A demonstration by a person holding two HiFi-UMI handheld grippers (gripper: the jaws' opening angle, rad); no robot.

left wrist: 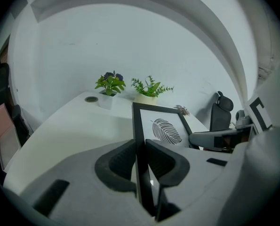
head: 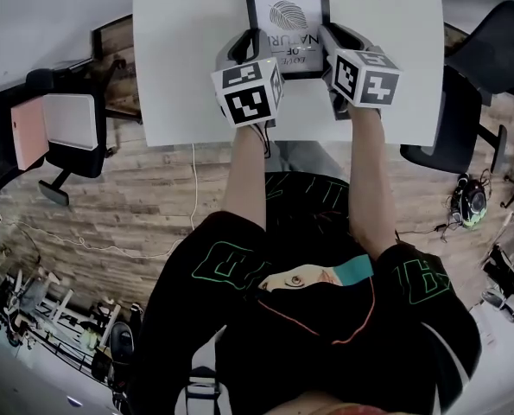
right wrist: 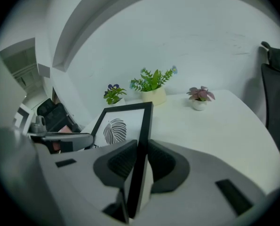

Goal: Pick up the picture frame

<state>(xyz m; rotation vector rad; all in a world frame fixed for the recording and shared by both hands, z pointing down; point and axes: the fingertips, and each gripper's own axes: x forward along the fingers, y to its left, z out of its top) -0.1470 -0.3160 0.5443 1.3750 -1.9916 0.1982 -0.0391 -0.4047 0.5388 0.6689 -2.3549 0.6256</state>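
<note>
White table (head: 179, 59) fills the head view's 12 o'clock; frame (head: 287, 24) lies at its far middle; left gripper (left wrist: 140, 147) pinches the frame's 9 o'clock edge, right gripper (right wrist: 140, 149) its 3 o'clock edge; potted plants (right wrist: 151, 81) stand beyond.

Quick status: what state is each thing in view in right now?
picture frame, face up, clamped on both side edges.
left gripper, shut on the frame's left edge.
right gripper, shut on the frame's right edge.
green potted plant, upright on the table.
</note>
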